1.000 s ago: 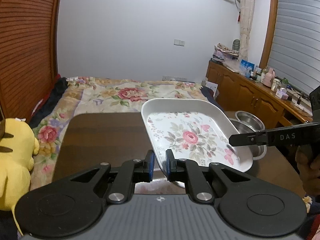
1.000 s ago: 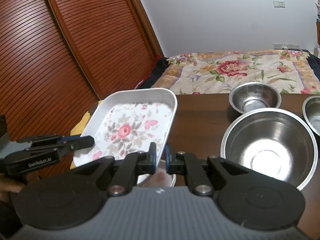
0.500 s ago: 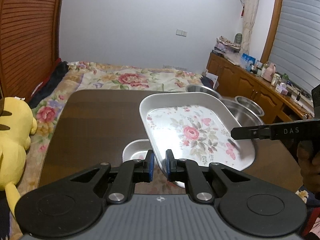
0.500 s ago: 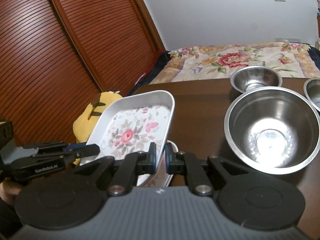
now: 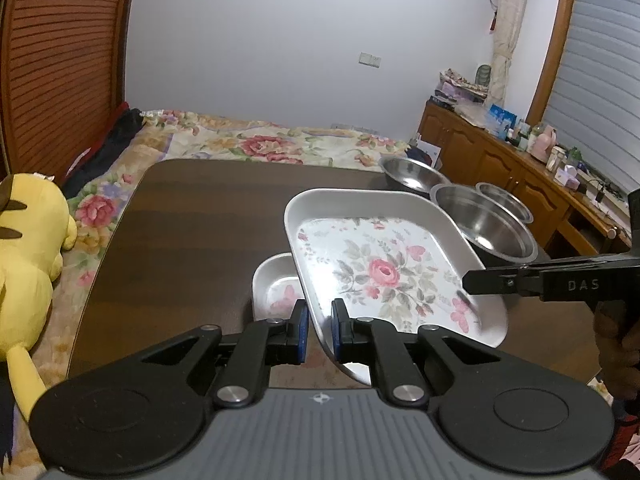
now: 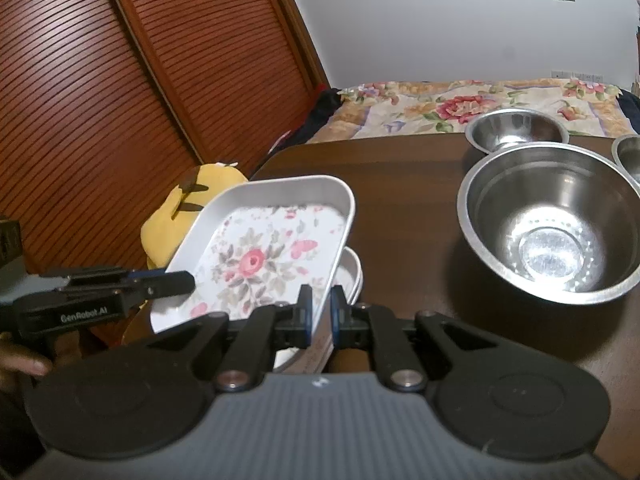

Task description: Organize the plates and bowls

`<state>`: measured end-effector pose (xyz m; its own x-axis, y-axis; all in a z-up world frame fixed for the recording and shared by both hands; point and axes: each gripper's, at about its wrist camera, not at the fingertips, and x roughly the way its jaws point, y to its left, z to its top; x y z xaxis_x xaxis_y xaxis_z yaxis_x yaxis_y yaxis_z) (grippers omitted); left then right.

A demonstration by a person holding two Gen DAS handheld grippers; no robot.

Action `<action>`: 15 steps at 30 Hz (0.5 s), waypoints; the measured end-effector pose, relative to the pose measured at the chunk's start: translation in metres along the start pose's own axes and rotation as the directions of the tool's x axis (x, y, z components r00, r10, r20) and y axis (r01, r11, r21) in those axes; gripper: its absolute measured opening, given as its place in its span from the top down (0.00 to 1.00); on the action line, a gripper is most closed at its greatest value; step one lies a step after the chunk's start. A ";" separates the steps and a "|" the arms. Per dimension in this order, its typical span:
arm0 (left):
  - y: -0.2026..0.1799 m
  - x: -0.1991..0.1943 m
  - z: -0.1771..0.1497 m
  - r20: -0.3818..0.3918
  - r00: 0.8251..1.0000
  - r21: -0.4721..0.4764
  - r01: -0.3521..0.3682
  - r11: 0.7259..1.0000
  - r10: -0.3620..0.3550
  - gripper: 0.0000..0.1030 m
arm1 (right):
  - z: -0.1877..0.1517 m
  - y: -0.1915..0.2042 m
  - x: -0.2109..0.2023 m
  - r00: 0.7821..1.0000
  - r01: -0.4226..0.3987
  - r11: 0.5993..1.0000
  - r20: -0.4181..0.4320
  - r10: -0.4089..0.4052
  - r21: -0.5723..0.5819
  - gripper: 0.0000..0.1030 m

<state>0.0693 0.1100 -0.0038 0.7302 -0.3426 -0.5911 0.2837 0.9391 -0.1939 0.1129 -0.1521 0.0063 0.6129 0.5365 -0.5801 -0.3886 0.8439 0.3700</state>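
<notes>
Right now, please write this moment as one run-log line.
left gripper: shut on floral tray | right gripper: shut on floral tray | tray: tilted above small floral dish | steel bowls: on table

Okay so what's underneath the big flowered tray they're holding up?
A smaller floral dish sits on the table under the big floral tray, showing past its edge. The rest of that dish is covered, so I can't tell what else lies there.
</notes>
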 end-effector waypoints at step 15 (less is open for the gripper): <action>0.010 0.009 -0.009 -0.026 0.999 -0.018 -0.032 0.999 0.031 0.88 | -0.015 0.011 0.007 1.000 0.016 0.999 -0.001 -0.016 -0.040 0.88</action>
<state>0.0732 0.1164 -0.0178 0.7224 -0.3124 -0.6169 0.2492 0.9498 -0.1892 0.1023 -0.1395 -0.0046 0.6185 0.5226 -0.5868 -0.4056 0.8519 0.3312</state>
